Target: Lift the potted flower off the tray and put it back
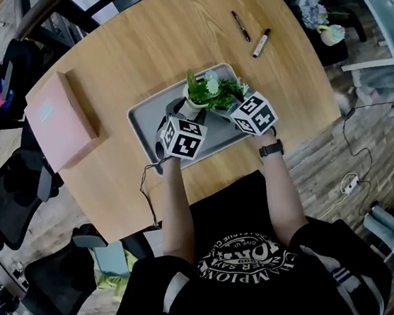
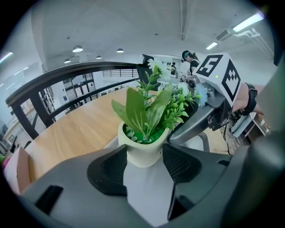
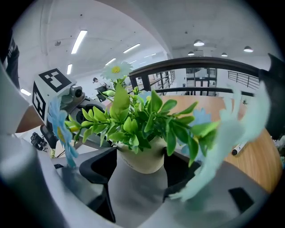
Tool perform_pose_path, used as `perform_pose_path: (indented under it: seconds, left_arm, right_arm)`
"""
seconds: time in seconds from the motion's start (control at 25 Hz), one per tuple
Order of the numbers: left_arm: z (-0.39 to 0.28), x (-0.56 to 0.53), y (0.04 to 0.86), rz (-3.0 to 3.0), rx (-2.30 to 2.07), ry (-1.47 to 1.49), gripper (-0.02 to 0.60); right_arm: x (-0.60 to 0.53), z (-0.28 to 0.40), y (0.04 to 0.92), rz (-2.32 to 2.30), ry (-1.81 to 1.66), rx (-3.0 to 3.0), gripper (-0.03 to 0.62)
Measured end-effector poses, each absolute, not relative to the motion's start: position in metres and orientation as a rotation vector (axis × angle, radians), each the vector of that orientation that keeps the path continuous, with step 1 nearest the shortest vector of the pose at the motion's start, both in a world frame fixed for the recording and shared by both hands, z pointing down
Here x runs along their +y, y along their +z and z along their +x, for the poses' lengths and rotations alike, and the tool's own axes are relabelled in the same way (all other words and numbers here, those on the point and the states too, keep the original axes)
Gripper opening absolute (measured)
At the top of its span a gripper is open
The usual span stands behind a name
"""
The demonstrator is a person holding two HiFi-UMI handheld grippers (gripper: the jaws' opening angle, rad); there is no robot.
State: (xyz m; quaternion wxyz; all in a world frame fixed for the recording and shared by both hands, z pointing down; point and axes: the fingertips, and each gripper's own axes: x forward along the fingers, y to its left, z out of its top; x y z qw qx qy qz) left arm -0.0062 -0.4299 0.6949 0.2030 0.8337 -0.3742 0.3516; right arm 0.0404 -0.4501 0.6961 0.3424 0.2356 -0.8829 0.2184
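Observation:
A small cream pot (image 1: 193, 104) of green leaves and pale artificial flowers (image 1: 212, 87) stands on a grey tray (image 1: 140, 126) in the middle of the wooden table. Both grippers close on it from the near side. My left gripper (image 1: 181, 112) has its black pads against both sides of the pot (image 2: 142, 152), whose base appears to rest on the tray. From the other side my right gripper (image 1: 219, 107) holds the same pot (image 3: 140, 160), its pads touching the two sides. The foliage hides part of the right gripper's jaws.
A pink box (image 1: 61, 121) lies on the table left of the tray. Two pens (image 1: 240, 25) (image 1: 261, 42) lie beyond it to the right. Black office chairs (image 1: 12, 190) stand along the table's left edge. A cable (image 1: 146, 188) runs off the near edge.

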Motion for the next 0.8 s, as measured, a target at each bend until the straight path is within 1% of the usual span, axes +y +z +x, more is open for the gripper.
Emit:
perform_pose_path:
  seconds: [0.52, 0.8]
  left_arm:
    - [-0.005, -0.431, 0.698, 2.333, -1.071, 0.971, 0.270]
    - [-0.010, -0.436, 0.694, 2.333, -1.103, 0.878, 0.275]
  right_arm:
    - [-0.451, 0.040, 0.698, 0.627, 0.559, -2.290, 0.344]
    - [-0.458, 0.042, 0.684, 0.727, 0.597, -2.340, 0.348]
